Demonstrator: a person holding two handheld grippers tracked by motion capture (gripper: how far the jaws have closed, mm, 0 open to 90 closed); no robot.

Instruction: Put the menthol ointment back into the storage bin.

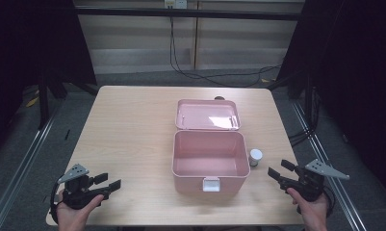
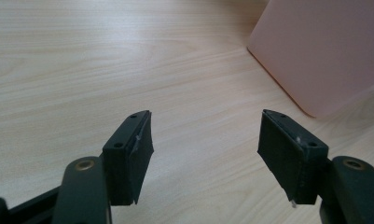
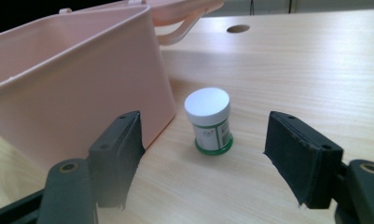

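Lower left of frame: left gripper, fingers wide, empty. Lower right: right gripper, fingers wide, empty. Centre right on worktop: small white-capped jar upright just beside open pink box, lid back.

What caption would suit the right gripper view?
Open right gripper faces a small white-capped jar standing upright beside an open pink box.

We see a light wooden desk with a round hole near its far edge, grey floor around it, black cables trailing behind it, dark curtains at both sides, and metal rails running alongside.
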